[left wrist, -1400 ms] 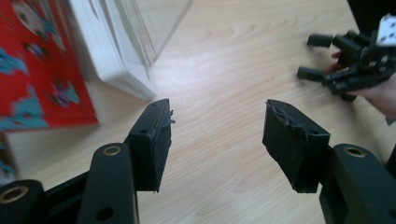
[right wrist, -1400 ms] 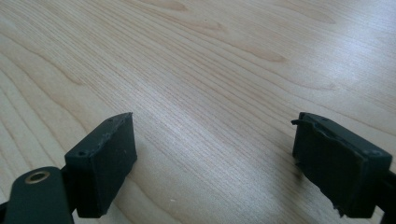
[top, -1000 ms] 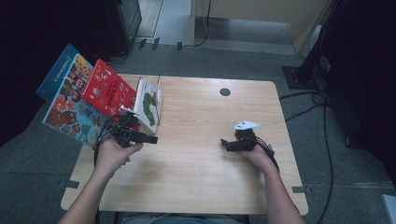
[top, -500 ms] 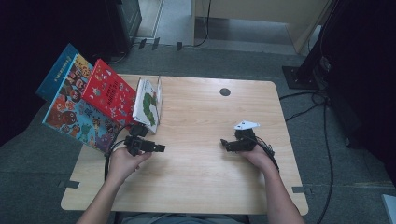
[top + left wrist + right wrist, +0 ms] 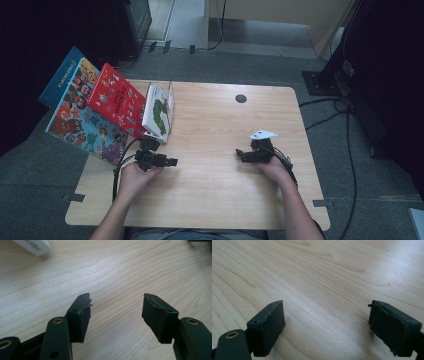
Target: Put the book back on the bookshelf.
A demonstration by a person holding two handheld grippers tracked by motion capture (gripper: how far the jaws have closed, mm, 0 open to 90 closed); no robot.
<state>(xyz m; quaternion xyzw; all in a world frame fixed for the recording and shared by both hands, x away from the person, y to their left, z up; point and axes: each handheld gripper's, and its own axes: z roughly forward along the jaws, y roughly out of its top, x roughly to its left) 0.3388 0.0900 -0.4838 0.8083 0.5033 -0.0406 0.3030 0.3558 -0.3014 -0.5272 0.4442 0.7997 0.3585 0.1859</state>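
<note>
Left hand-held gripper (image 5: 172, 162) sitting low on pale wooden worktop (image 5: 220, 185), jaws wide, gripping nothing. Right hand-held gripper (image 5: 239, 153) also gaping, empty. Nearest thing: white caterpillar picture book (image 5: 159, 111), standing just beyond left one, leaning on red book (image 5: 116, 102). Risk: careless nudge is toppling whole leaning row.

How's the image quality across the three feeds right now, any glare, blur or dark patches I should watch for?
High view: soft and dim, the surroundings nearly black, yet the books and table stay readable. Left gripper view: wood grain sharp, a pale sheen at upper left, the near jaws slightly soft around the left hand-held gripper. Right gripper view: bright glare at upper right, right hand-held gripper jaws dark.
</note>
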